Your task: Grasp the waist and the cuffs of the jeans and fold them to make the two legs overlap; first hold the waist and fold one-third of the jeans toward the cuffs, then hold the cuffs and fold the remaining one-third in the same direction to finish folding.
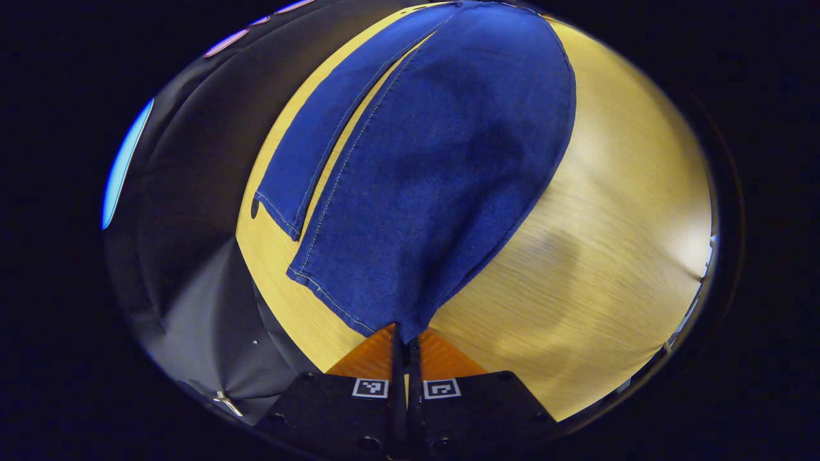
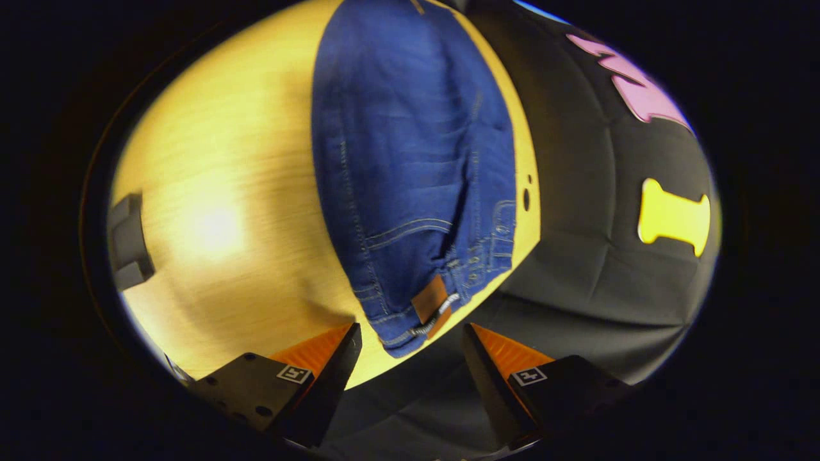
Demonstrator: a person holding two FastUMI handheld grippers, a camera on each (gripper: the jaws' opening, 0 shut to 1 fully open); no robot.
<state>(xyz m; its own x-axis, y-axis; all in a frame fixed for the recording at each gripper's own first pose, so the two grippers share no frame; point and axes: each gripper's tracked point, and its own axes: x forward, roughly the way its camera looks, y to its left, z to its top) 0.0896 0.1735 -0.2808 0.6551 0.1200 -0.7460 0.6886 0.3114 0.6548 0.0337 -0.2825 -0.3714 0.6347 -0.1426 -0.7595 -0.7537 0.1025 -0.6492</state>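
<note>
- Nearest in my left gripper view, the left gripper [image 1: 405, 338] has its fingers pressed together, pinching a corner of the jeans [image 1: 435, 160] at the cuff end of one leg.
- From that pinch the held leg rises and spreads away from me over the wooden table [image 1: 608, 256], its hemmed cuff edge [image 1: 327, 291] running down to the left of the fingers.
- Beyond and to the left of it I see the second leg [image 1: 320, 141] lying flat on the table, its own cuff close to the table's edge; a narrow strip of wood shows between the two legs.
- Farther left, past the table's edge, hangs the black cloth wall [image 1: 186, 224].
- Nearest in my right gripper view, the right gripper [image 2: 412, 346] is spread wide, one finger on either side of the waist corner and neither touching the fabric.
- Just ahead of those tips sits the waistband with its brown patch [image 2: 430, 299], at the table's edge.
- From there the denim stretches away from me along the table's right side.
- Far left on the table I can make out a dark object [image 2: 128, 243]; I cannot tell what it is.
- To the right the cloth wall drapes down beside the table.
</note>
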